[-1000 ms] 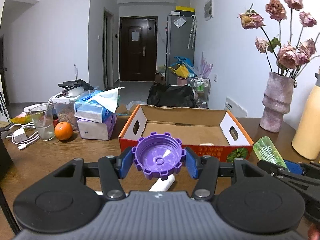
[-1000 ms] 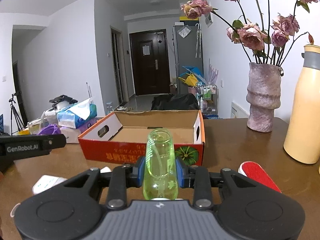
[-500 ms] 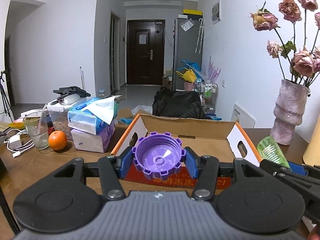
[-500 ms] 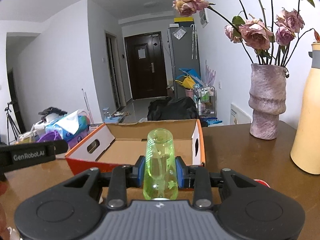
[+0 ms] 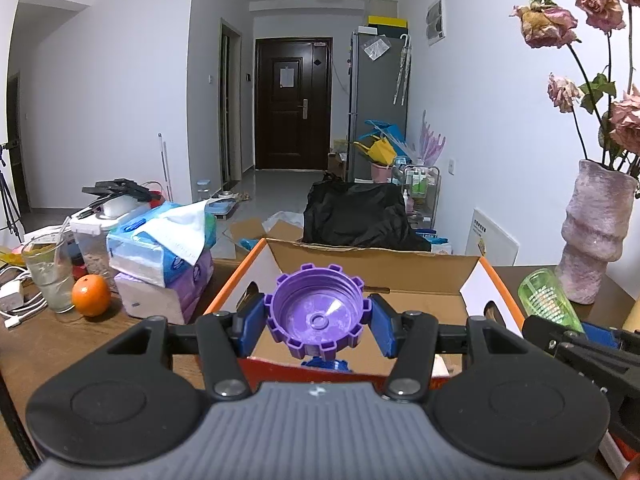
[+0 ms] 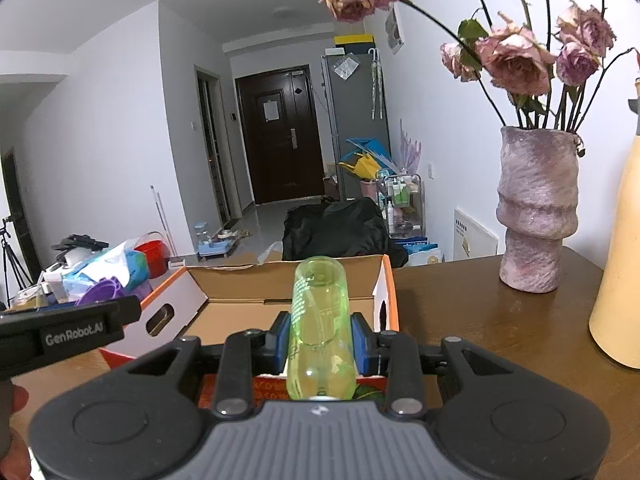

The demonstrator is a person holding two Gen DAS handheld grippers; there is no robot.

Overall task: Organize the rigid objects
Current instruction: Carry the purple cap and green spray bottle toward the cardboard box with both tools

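Note:
My left gripper (image 5: 316,326) is shut on a purple ridged bottle cap (image 5: 318,316) and holds it above the near edge of an open cardboard box (image 5: 376,264) with orange rims. My right gripper (image 6: 322,344) is shut on a clear green plastic bottle (image 6: 320,320), lying along the fingers, over the same box (image 6: 280,280) near its right wall. The green bottle also shows at the right of the left wrist view (image 5: 548,300). The left gripper's arm (image 6: 68,332) shows at the left of the right wrist view.
On the brown table stand a pink vase of dried roses (image 6: 536,208), a yellow flask (image 6: 620,300), stacked tissue packs (image 5: 160,264), an orange (image 5: 91,295), a glass (image 5: 48,276) and white cables (image 5: 16,304). A small blue object (image 5: 326,364) lies in the box below the cap.
Both grippers have moved forward and up with their loads, from in front of the box to over its near edge. The box now sits closer and lower in both views.

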